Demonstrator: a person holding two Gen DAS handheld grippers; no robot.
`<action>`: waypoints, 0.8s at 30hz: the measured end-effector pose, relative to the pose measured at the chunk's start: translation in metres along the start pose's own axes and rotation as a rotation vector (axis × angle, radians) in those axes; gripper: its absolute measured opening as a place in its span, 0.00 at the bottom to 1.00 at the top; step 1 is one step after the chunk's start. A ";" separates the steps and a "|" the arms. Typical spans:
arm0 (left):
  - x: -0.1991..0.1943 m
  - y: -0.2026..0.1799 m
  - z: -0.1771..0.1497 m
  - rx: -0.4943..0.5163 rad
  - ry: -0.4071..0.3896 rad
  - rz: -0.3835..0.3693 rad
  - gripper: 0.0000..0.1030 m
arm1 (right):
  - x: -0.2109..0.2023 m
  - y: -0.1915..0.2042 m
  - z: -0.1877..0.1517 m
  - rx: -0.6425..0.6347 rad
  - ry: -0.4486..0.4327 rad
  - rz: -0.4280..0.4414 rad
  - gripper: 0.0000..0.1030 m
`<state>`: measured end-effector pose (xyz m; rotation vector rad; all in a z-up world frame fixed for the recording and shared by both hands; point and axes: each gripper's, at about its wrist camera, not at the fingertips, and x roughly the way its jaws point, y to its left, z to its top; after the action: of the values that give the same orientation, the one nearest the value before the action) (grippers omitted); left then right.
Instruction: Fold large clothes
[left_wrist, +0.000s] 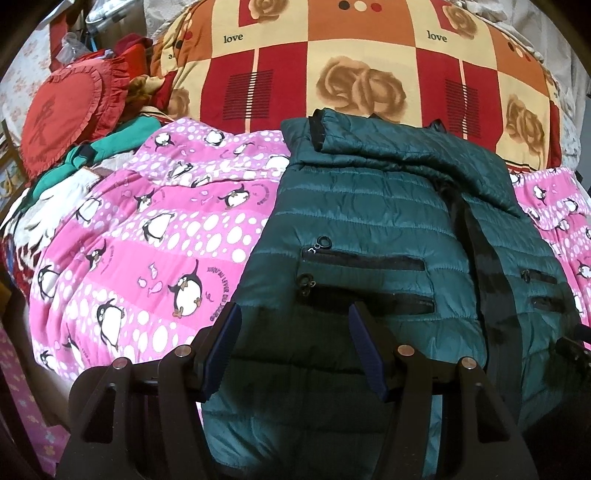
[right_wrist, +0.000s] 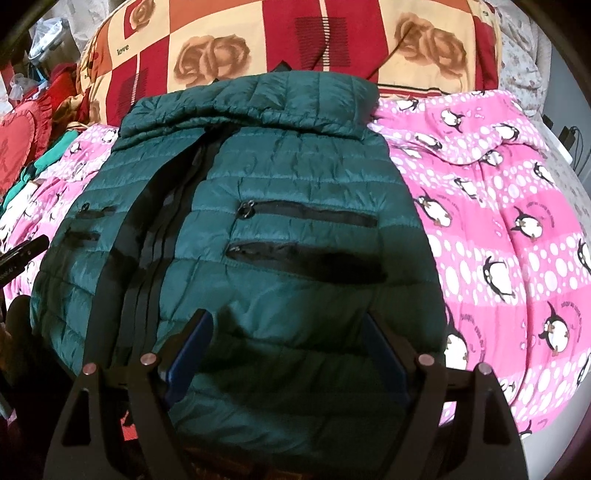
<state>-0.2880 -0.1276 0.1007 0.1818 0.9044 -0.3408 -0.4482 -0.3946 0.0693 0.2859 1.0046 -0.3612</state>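
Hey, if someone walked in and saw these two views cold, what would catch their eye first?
First, the dark green quilted jacket, lying front-up in the middle on a bright pink penguin-print blanket, black pocket zippers showing. Behind it rises a big red, orange and cream quilt with roses and the word "love". The left gripper and right gripper both stand open over the jacket's near end.

One dark green quilted jacket (left_wrist: 369, 206) lies on one pink penguin-print quilt (left_wrist: 155, 236). The jacket shows four zipped pockets (right_wrist: 306, 214), two on each side of its one front zip (right_wrist: 173, 221). At the far side lies one rose-patterned checked duvet (left_wrist: 332, 66); far left, one red heart-shaped cushion (left_wrist: 62, 114). Two grippers: left gripper (left_wrist: 295, 347), right gripper (right_wrist: 284, 354).
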 end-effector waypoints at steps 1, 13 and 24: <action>0.000 0.000 0.000 0.000 0.001 0.001 0.35 | 0.000 0.000 -0.001 -0.001 0.002 -0.001 0.83; 0.001 0.007 -0.009 0.002 0.024 0.007 0.35 | 0.001 -0.005 -0.014 0.007 0.028 -0.002 0.84; 0.006 0.015 -0.012 -0.007 0.056 -0.012 0.35 | 0.000 -0.011 -0.017 0.021 0.039 0.000 0.85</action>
<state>-0.2883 -0.1117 0.0891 0.1805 0.9626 -0.3447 -0.4660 -0.3973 0.0597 0.3133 1.0393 -0.3675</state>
